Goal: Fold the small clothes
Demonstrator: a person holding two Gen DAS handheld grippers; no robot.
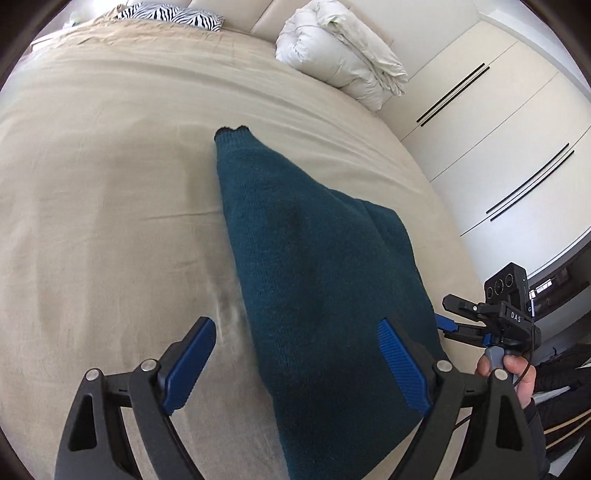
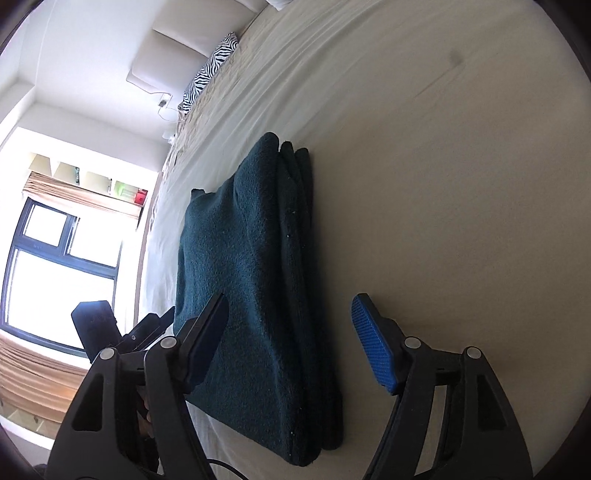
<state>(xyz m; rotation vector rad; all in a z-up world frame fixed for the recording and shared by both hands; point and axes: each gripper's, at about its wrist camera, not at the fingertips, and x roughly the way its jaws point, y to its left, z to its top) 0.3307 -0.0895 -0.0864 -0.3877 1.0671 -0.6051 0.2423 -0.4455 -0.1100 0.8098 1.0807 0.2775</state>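
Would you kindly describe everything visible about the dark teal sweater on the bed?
The sweater is a dark teal knit, fuzzy in texture, folded into a narrow stack of several layers whose edges show along one side in the right wrist view. A ribbed cuff or hem end points toward the headboard. It lies flat on the beige bed sheet. Both tools are open, each with its fingers to either side of its near end; neither grips it.

- The left wrist view looks forward and down from close above the bed (image 1: 110,166), facing the headboard end, with the wardrobe (image 1: 509,129) at right.
- The right wrist view is rolled sideways, low and near the bed (image 2: 443,184), with the window (image 2: 55,266) at left.
- Both views share the dark teal sweater (image 1: 314,277) (image 2: 251,288), the zebra pillow (image 1: 173,14) (image 2: 210,70) and each other's gripper: the right gripper (image 1: 458,325) at lower right, the left gripper (image 2: 147,328) at lower left.
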